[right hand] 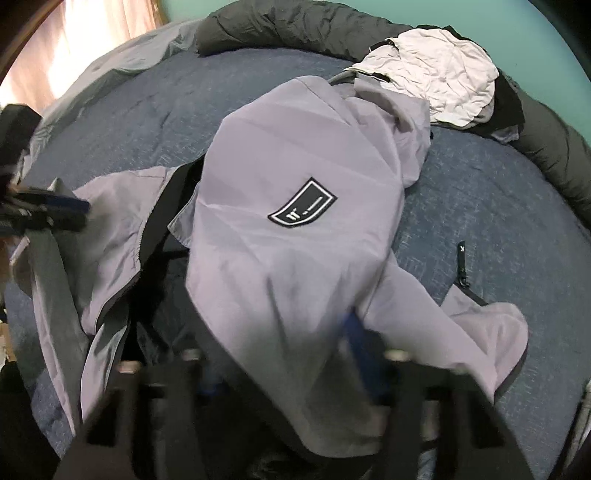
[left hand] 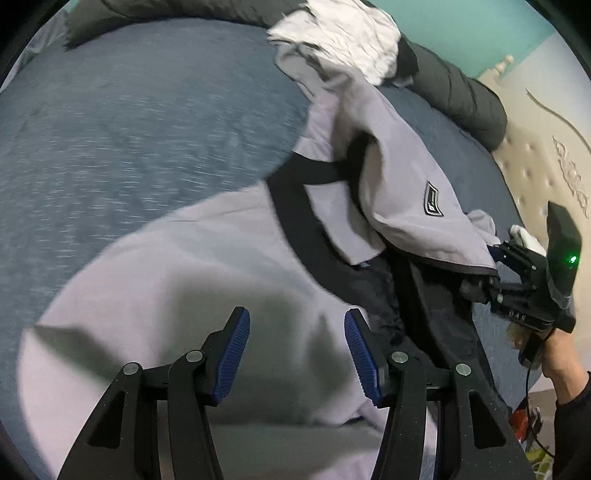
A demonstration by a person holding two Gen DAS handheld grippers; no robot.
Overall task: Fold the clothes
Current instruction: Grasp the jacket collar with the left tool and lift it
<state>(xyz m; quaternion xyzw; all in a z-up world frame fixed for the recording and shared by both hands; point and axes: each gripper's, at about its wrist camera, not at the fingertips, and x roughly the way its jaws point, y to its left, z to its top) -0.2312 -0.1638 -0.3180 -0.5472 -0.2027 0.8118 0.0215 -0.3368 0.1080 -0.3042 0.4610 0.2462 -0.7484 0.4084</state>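
— Both grippers first: how do they stand?

— Left gripper (left hand: 297,354), black with ribbed blue pads (left hand: 234,356), has its fingers spread wide with nothing between them; it hovers over a flat panel of the pale lilac-grey windbreaker jacket with black trim (left hand: 192,280). Right gripper (left hand: 495,273) shows at the right of the left wrist view, a hand (left hand: 554,354) in a dark sleeve behind it, and the jacket's dark-edged hem runs into its tips. In its own view the fabric drapes over the fingers and the picture is blurred there, so whether it is pinching the cloth cannot be told for sure.

— And the jacket itself?

— It lies rumpled on the blue-grey heathered bedspread (right hand: 480,192), one flap raised, showing a black rectangular patch with white edging (right hand: 303,203). Black lining and a black band show in the fold beside it. A black zip pull (right hand: 461,266) rests on the bedspread just beside the jacket's right-hand part.

— Further out?

— A crumpled white garment (right hand: 443,74) sits on a dark heap at the far end, touching a rolled dark grey quilted blanket (right hand: 295,26) that curves round the bed's edge. Beige tufted upholstery (left hand: 528,162) stands beyond it.
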